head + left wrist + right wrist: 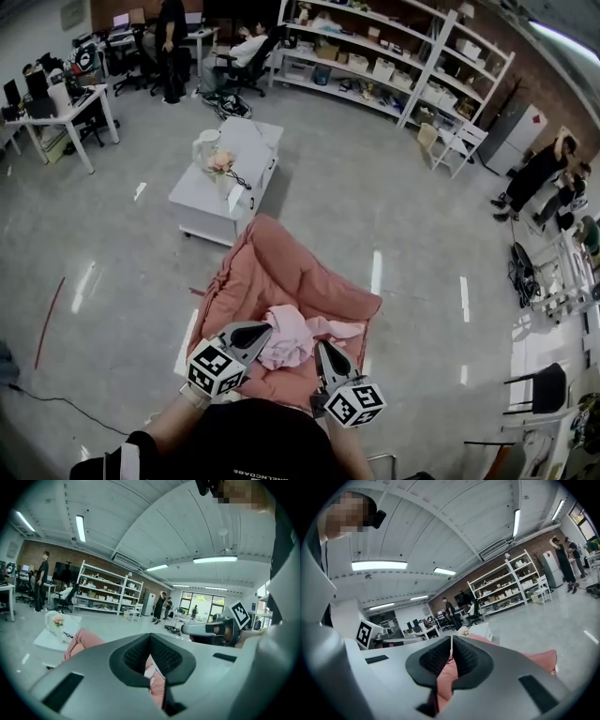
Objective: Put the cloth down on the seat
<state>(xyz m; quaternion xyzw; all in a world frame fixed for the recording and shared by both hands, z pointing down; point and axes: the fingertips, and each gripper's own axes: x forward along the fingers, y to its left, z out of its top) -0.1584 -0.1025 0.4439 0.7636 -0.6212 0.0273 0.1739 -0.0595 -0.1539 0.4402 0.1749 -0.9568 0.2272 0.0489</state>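
Left tool [266, 329] had its jaws shut on an edge of the pale pink cloth [286, 339], and the right tool [320, 346] was clamped on the opposite edge. The cloth was bunched between them over the salmon-cushioned seat [272, 267]. Beyond stood a white desk [255, 141] on grey floor [375, 197], and long shelves [375, 66] lined the brick wall.

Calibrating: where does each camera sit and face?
Head view: on the head, down at seat and cloth; left tool, right tool, forearms show.
Left gripper view: on the left tool, along its jaws shut on cloth; right tool shows.
Right gripper view: on the right tool, toward shelves; left tool shows.
Shared: seat in all.
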